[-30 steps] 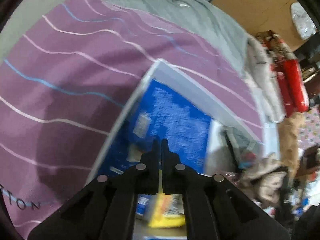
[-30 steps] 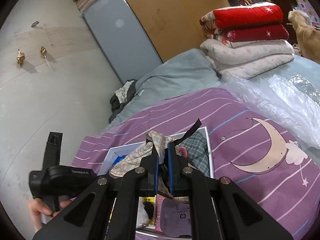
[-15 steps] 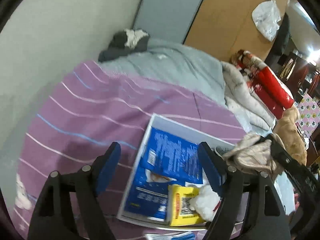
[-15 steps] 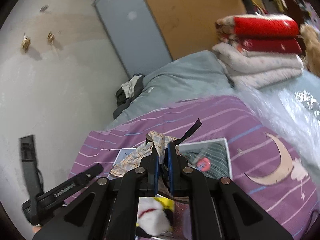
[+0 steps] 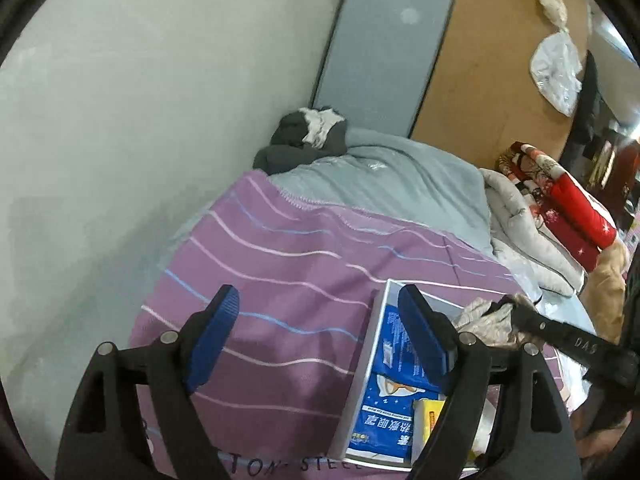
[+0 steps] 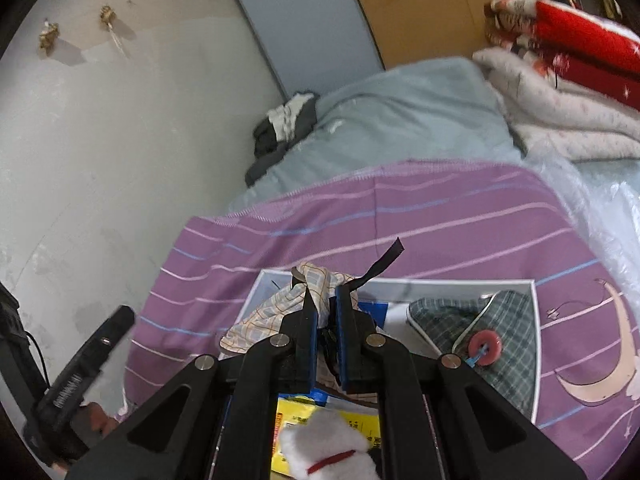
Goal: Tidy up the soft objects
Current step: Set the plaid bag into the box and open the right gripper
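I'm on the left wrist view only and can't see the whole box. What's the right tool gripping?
Observer: The right tool is shut on a checked cloth; a black strap sticks up beside it.
Operator: Anything in the box's right end?
Observer: A green plaid fabric piece with a red disc lies there.
Operator: And the near end?
Observer: A white plush toy with a red band sits over a yellow packet.

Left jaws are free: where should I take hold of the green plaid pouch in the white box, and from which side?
Grip the green plaid pouch by its raised white-piped edge near the red button, coming from above. It lies flat in the white box, whose walls block a side approach.
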A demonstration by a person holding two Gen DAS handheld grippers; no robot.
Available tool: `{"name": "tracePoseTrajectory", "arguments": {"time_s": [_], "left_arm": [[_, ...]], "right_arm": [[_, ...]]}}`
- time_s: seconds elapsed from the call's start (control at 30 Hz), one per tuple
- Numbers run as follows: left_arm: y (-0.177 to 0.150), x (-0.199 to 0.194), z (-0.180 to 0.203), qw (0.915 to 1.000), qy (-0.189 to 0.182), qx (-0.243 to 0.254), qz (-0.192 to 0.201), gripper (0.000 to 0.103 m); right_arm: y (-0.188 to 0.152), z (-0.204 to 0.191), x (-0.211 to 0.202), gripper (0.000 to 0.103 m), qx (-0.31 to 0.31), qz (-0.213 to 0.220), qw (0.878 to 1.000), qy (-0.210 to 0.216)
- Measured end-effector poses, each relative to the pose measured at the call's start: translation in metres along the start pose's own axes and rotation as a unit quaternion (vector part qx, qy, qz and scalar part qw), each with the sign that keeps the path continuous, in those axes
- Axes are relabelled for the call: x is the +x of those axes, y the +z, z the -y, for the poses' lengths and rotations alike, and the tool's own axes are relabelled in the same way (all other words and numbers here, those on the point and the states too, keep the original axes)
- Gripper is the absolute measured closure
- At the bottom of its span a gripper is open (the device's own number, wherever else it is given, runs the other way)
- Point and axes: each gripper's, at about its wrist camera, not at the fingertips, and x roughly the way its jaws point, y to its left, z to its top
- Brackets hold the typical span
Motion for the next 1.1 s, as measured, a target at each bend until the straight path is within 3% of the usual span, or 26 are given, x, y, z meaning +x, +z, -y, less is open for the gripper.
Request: {"name": "tracePoseTrajectory", "arguments": {"time_s": [0.3,0.43,0.57,0.7,0.93,1.1], "left_arm": [[-0.004,0.009,0.003,0.9990,0.027,0.025,-0.027,0.021],[-0.007,0.011,0.009,0.9979,0.034,0.043,-0.036,0.021],[-0.009,0.009,0.014,0.9973,0.038,0.057,-0.029,0.021],[-0.009,0.008,0.015,0.9973,0.044,0.056,-0.021,0.021],[-0.012,0.011,0.018,0.9953,0.066,0.069,-0.017,0.021],[-0.013,0.014,0.018,0.9959,0.038,0.076,-0.030,0.021]], "right_arm": [[-0.014,0.022,0.024,0.097,0.016,-0.032,0.999,-0.011],[-0.022,0.033,0.029,0.097,0.018,-0.042,0.998,-0.045],[-0.029,0.046,0.024,0.097,0.050,-0.035,0.997,-0.053],[-0.024,0.033,0.016,0.097,0.028,-0.031,0.994,-0.102],[-0.023,0.027,0.034,0.097,-0.012,-0.051,0.991,-0.126],[-0.019,0.036,0.036,0.096,-0.003,-0.061,0.993,-0.102]]}}
